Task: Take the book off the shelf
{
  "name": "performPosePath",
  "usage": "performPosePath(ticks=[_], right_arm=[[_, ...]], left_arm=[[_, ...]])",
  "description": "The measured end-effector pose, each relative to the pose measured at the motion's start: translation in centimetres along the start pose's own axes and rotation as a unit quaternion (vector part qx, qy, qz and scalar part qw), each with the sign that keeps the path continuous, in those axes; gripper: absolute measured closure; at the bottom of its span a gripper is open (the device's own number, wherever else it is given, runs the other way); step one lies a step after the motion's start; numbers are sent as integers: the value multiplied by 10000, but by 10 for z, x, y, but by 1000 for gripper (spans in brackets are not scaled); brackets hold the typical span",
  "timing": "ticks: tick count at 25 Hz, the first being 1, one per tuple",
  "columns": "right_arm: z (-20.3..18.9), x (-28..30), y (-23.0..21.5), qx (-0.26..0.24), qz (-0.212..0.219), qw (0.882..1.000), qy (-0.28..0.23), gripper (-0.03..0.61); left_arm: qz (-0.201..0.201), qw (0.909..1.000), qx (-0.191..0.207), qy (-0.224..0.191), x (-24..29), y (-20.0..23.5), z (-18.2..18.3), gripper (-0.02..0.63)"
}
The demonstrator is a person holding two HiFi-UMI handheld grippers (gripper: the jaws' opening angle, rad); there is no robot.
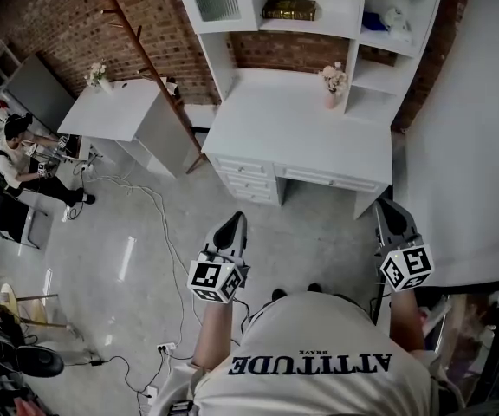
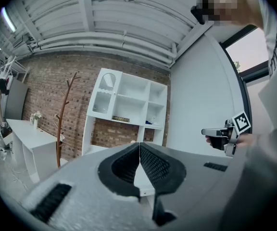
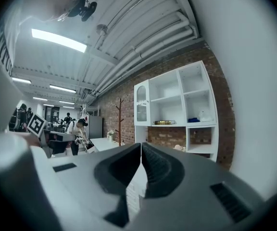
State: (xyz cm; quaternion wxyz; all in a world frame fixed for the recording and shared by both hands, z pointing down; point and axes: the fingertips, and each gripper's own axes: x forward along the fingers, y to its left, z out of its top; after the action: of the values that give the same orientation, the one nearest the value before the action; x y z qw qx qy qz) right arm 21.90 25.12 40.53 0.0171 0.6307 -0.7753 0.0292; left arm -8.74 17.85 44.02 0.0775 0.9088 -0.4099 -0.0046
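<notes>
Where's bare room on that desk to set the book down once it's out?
The white desk top is bare left of and in front of the small pink flower vase at its back right. Only the upper right shelf bay is cluttered.

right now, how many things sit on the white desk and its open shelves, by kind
book: 1
flower vase: 1
blue item: 1
white item: 1
total: 4

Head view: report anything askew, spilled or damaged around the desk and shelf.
Nothing stands out. The book lies flat on its shelf, the flower vase stands upright on the desk. Only loose cables trail across the floor.
</notes>
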Motion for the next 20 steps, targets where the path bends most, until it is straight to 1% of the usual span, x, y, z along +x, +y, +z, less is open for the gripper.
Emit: performPosePath(ticks=[10, 15, 20], right_arm=[[5, 4, 15, -58, 10, 10000, -14, 546], [4, 4, 31, -228, 48, 9997, 82, 546], [3, 4, 45, -243, -53, 9996, 94, 546]], left_arm=[[6, 9999, 90, 103, -11, 9, -3, 588], [-6, 9998, 112, 145, -24, 14, -9, 588], [-55, 9996, 153, 209, -39, 23, -17, 588]])
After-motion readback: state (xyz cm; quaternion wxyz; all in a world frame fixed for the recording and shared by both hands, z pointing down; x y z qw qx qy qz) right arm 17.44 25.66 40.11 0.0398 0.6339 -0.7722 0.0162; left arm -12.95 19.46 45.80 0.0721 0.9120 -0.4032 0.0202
